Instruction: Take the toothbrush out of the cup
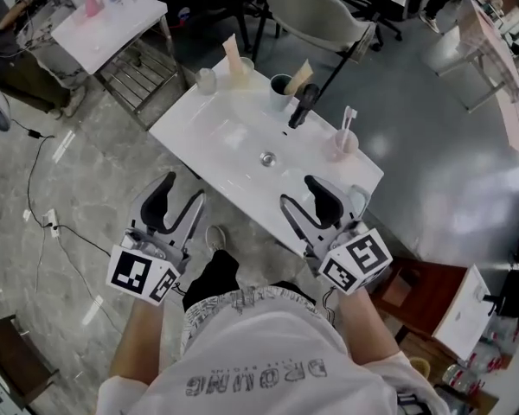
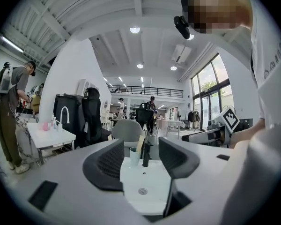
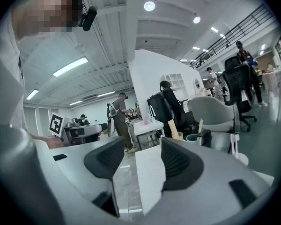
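A white toothbrush [image 1: 349,118] stands upright in a pale pink cup [image 1: 341,143] at the right end of the white basin counter [image 1: 225,132]. In the right gripper view the toothbrush [image 3: 233,142] and its cup [image 3: 241,159] show at the far right, well off the jaw line. My right gripper [image 1: 304,195] hangs open over the counter's near edge, short of the cup. My left gripper [image 1: 181,197] is open over the floor just left of the counter, and in its own view the left gripper [image 2: 141,156] frames the black faucet [image 2: 145,155]. Both hold nothing.
A black faucet [image 1: 301,105] and a drain [image 1: 266,157] sit mid-counter. At the back edge stand a dark cup with a tube [image 1: 282,86], a cream cup with a tube [image 1: 238,64] and a clear glass [image 1: 206,79]. A grey chair [image 1: 311,11] is behind; a brown stool [image 1: 426,295] at right.
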Demonstrator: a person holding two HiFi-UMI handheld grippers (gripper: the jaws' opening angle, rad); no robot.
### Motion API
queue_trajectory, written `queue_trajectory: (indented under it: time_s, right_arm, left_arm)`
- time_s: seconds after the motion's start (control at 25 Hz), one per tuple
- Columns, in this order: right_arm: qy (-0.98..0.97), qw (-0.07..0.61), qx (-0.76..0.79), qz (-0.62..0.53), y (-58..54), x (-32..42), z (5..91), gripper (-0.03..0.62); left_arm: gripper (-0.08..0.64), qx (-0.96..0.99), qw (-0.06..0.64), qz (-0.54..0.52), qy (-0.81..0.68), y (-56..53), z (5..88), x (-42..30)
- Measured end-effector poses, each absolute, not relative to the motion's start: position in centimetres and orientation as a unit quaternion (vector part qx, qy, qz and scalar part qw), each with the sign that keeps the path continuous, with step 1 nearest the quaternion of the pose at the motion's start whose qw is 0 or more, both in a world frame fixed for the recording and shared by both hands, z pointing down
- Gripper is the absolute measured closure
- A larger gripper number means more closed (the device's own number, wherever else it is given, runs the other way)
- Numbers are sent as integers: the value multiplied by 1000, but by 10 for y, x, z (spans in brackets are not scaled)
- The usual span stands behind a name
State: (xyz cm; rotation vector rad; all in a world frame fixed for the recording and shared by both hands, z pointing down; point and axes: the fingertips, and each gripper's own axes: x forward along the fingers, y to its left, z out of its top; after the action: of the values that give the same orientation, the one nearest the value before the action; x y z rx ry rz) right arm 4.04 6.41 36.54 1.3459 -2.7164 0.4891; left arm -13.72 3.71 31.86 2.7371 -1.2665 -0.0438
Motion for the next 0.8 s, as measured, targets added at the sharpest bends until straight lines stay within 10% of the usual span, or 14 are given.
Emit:
queue_trajectory:
  time_s: [0.8]
  right_arm:
    - [-824, 43, 537, 175, -37, -17, 366, 353]
  left_arm:
    - [316, 946, 86, 1, -314, -106, 329, -191]
